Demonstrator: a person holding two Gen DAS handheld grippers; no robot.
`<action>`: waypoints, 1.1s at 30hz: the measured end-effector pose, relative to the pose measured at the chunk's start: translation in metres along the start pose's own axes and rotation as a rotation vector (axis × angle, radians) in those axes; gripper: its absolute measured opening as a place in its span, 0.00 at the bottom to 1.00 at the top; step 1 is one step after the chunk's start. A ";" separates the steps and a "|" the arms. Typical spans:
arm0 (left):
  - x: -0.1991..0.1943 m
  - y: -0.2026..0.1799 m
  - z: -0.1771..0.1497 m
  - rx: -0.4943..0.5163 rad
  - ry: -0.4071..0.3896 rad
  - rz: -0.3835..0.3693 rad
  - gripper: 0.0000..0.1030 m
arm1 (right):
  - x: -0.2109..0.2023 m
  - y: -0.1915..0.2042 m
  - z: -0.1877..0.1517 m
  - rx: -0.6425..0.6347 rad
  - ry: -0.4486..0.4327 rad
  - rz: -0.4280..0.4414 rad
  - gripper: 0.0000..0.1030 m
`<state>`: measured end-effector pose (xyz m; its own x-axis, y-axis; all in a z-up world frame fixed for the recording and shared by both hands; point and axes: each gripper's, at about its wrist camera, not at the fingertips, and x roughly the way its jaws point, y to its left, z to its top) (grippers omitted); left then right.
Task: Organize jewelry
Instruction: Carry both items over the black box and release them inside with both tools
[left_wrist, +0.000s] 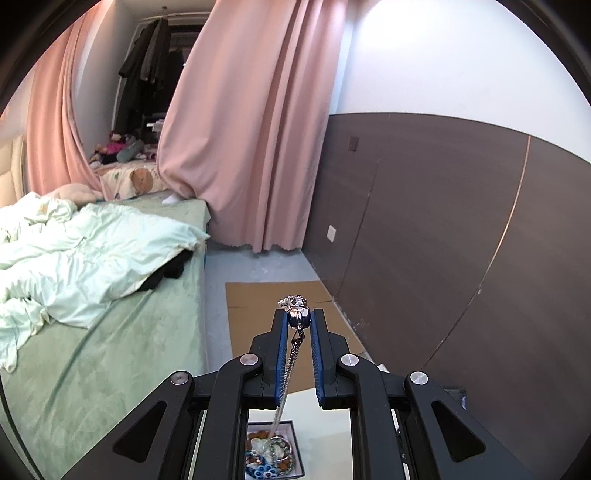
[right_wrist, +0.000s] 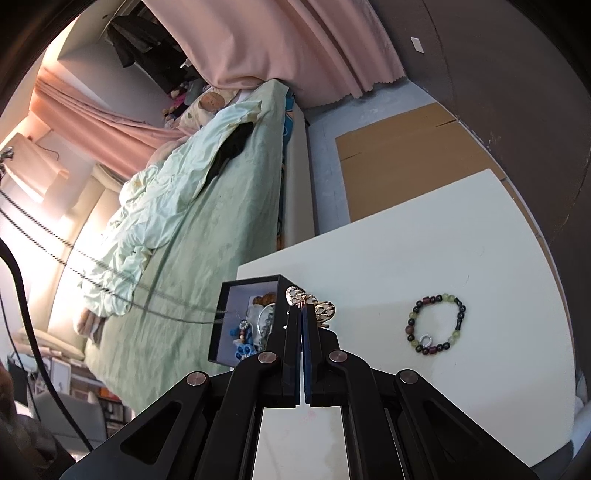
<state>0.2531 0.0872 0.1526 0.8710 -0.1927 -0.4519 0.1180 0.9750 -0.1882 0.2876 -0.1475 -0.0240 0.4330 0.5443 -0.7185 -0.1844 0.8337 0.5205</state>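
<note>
Black gripper linkage fills the foreground of both wrist views. Largest item beyond it: bed (left_wrist: 110, 332) with green sheet and crumpled pale quilt, left of the work area; pink curtains (left_wrist: 240, 129) behind; brown cardboard sheet (right_wrist: 399, 166) on the floor. White table (right_wrist: 424, 240), work surface, mostly bare. Black jewelry box (right_wrist: 236, 325), open, at the table's left edge, holding a tangle of blue beads, a ring-shaped piece and other small items. Beaded bracelet (right_wrist: 437, 321), dark, red-brown and green beads with one silver ring, lying flat on the table well right of the box and clear of both claws; judged light, stiff bead by bead but floppy overall, best pinched across a single bead. Left gripper (left_wrist: 298, 317), jaws narrow, clamped on a silver pendant (left_wrist: 295, 308) at the fingertips, its fine chain (left_wrist: 284, 369) trailing down between the pads toward the box below. Right gripper (right_wrist: 303, 306), jaws fully together, pinching a gold heart-shaped ornament (right_wrist: 325, 308) held above the box's right wall. Chain judged very light, slippery and quick to snag on the box contents; it appears strung taut across the right wrist view, so the line itself is the main obstruction between the two claws.
</note>
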 end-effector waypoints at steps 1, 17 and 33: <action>0.004 0.003 -0.004 -0.005 0.008 0.005 0.12 | 0.000 -0.001 -0.001 0.000 0.003 -0.001 0.02; 0.079 0.033 -0.095 -0.137 0.221 -0.009 0.13 | 0.006 0.007 -0.005 -0.009 0.015 0.007 0.02; 0.088 0.091 -0.169 -0.403 0.274 -0.016 0.76 | 0.041 0.041 -0.003 -0.063 0.076 0.044 0.02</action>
<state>0.2595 0.1400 -0.0515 0.7066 -0.2817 -0.6491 -0.1108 0.8619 -0.4948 0.2955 -0.0908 -0.0337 0.3553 0.5841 -0.7298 -0.2580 0.8117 0.5241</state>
